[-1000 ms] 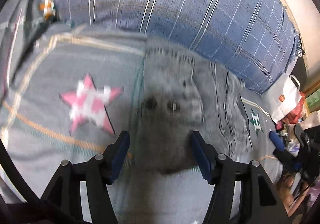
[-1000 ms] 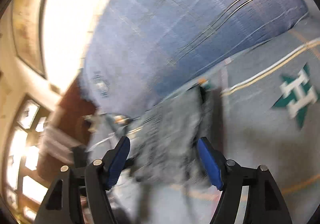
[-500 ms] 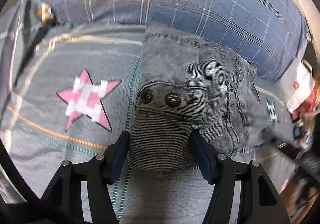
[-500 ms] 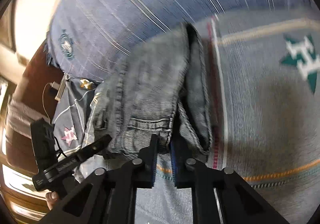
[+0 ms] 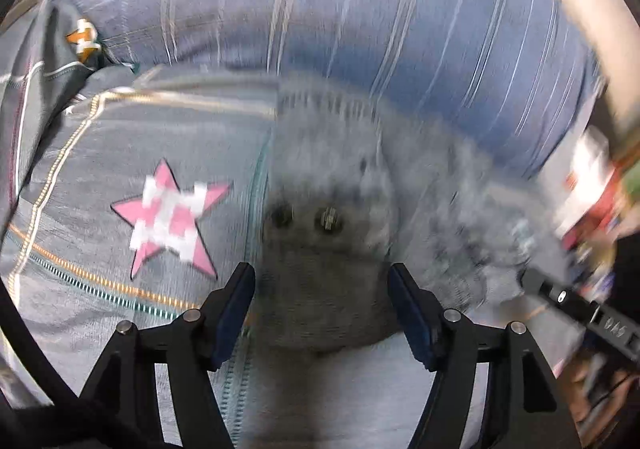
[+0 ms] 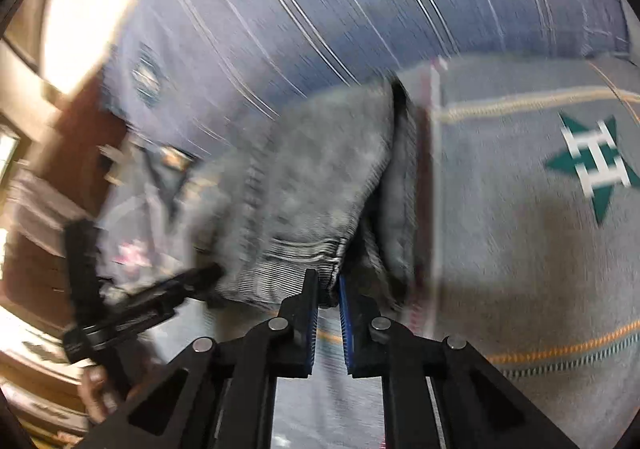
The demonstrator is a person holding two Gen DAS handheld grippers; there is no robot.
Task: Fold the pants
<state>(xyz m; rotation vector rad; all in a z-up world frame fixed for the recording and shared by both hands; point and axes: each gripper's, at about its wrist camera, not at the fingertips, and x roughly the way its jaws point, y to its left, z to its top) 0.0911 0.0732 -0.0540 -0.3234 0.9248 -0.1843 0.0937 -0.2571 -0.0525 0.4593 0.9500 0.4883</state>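
Low in both frames, soft, thick-hemmed grey denim pants (image 5: 332, 249) are sagging: right tongs (image 6: 328, 289) clamping the ribbed hem, left tongs (image 5: 322, 285) spreading, straddling the waistband unpinched.

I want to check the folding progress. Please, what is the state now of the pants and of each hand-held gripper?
Pants: grey denim, bunched and folded over, lying on the star-patterned bedcover, waistband edge toward both cameras.
Left hand-held gripper: jaws apart, just opened wider; the waistband lies between them, pads not pressing.
Right hand-held gripper: nearly closed, pinching the waistband edge of the pants.
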